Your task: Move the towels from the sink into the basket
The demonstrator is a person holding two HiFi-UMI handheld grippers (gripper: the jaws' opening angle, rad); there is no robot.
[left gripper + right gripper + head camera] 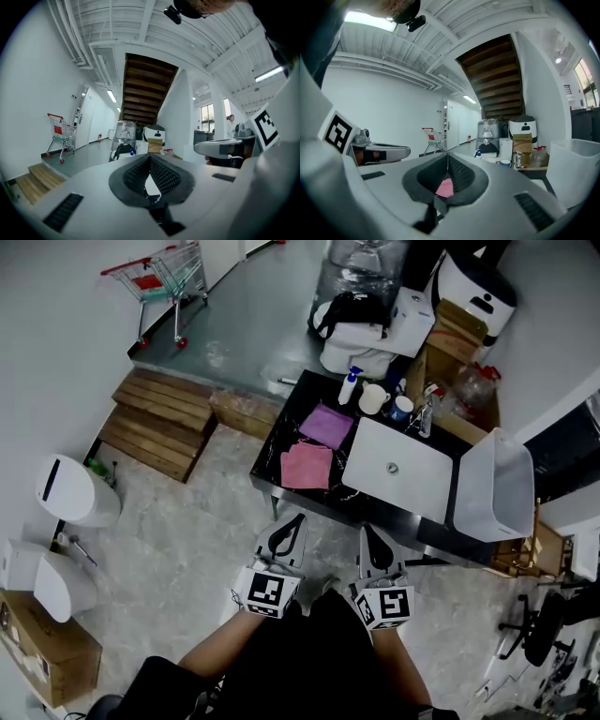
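Observation:
In the head view a pink towel [307, 467] and a purple towel [326, 426] lie flat on the black counter [272, 474], just left of the white sink [392, 465]. A tall white basket [494, 486] stands at the sink's right end. Both grippers are held level, short of the counter's near edge. My left gripper [296, 519] is shut and holds nothing; its tips [150, 157] meet. My right gripper [368, 532] also looks shut and empty. A patch of the pink towel [445, 187] shows through the gap below its joined tips [447, 154].
A spray bottle [350, 385], two cups [373, 397] and a tap stand at the counter's back. Wooden steps [159, 418] and a shopping cart [164, 277] lie to the left. White bins [70, 491] stand at the near left, and boxes and appliances behind the counter.

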